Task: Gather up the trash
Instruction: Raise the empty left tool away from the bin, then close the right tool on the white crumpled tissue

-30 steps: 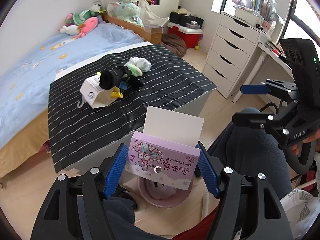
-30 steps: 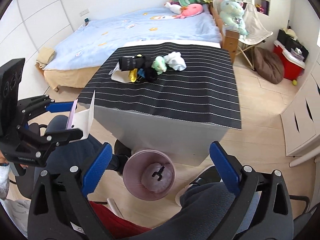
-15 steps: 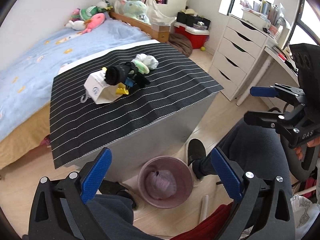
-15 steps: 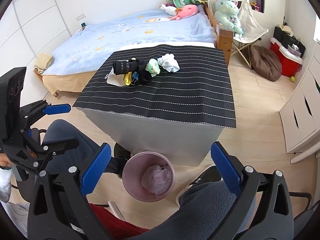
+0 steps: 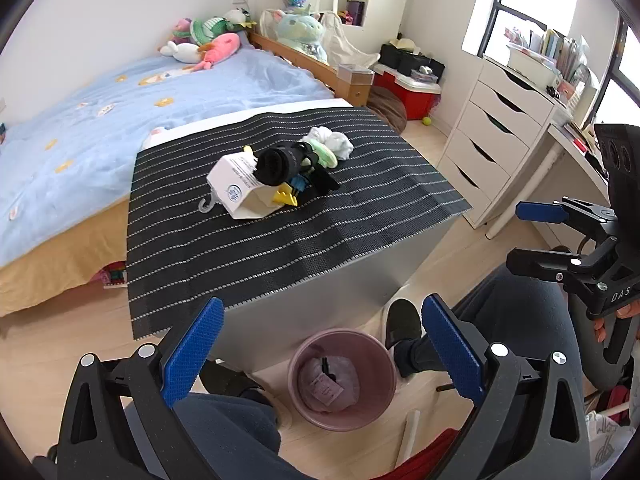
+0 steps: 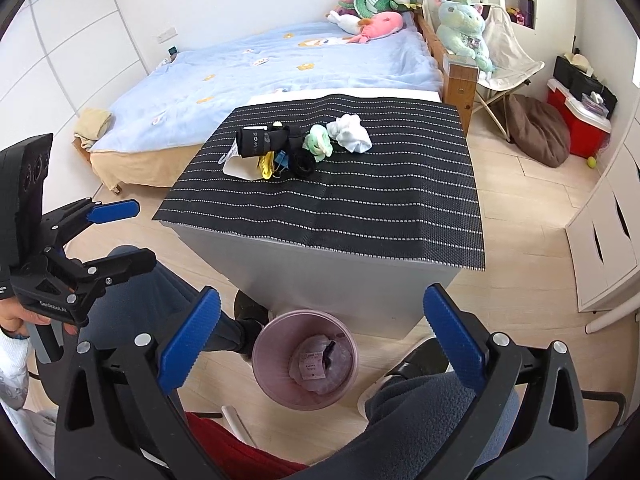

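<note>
A pink trash bin (image 5: 342, 378) stands on the floor in front of the grey table (image 5: 336, 284); it also shows in the right wrist view (image 6: 306, 358). A pink box lies inside it. On the striped mat sits a pile: a white paper box (image 5: 240, 188), a black roll (image 5: 280, 162), a green item (image 6: 318, 140), a white crumpled cloth (image 6: 350, 134) and yellow and blue clips (image 5: 286, 198). My left gripper (image 5: 320, 356) is open and empty above the bin. My right gripper (image 6: 316, 346) is open and empty above the bin.
A bed (image 5: 120, 104) with a blue cover and plush toys lies behind the table. A white drawer unit (image 5: 496, 136) stands at the right. A red box (image 6: 578, 122) and a brown cushion (image 6: 538, 128) sit on the floor. The person's legs are beside the bin.
One second ago my left gripper held the pink box over the bin. It opened and the box fell into the bin. Both grippers have risen slightly.
</note>
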The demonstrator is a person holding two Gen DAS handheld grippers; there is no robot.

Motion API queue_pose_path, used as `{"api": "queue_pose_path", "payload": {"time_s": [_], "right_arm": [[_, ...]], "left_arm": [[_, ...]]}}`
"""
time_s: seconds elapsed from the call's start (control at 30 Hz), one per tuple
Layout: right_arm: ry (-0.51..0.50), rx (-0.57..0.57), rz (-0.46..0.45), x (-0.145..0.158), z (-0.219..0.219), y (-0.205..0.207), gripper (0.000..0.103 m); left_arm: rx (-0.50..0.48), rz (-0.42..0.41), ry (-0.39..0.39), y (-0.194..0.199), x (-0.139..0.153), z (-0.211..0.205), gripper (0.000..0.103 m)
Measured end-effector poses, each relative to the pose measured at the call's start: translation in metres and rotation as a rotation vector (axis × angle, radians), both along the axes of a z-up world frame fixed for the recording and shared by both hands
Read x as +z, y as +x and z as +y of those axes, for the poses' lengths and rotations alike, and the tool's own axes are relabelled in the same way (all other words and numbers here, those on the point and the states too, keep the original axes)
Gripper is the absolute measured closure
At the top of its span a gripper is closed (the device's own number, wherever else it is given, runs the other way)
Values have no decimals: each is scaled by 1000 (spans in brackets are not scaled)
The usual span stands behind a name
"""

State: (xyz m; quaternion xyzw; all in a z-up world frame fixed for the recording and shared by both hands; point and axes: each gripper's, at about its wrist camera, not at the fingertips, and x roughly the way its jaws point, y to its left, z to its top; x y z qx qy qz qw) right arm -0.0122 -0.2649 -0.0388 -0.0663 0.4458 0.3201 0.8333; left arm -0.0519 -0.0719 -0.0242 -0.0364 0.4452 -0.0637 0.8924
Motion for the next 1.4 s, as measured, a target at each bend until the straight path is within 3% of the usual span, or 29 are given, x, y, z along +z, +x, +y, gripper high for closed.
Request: {"api": "queue_pose_path", "payload": {"time_s": [0.37,0.63,0.87,1.27,1.33,1.4], "right_arm": [[12,21,-29,17,15,27,3],[13,47,-61,33,38,74,3],[-50,78,-106,26,64,121,3],[-112,107,35,-16,94,200,4],[-109,121,61,-23,98,206,9],[-120,141,90,-31,102,212,22]], "left_arm": [[29,-38,-2,12,10,13,8],[39,-57,-2,17,15,19,8],[60,-60,-4,18,15,26,8],[94,-51,-2,17,14,39,8],[100,-49,-1,16,13,41,8],[104,-46,-1,16,12,43,8]]}}
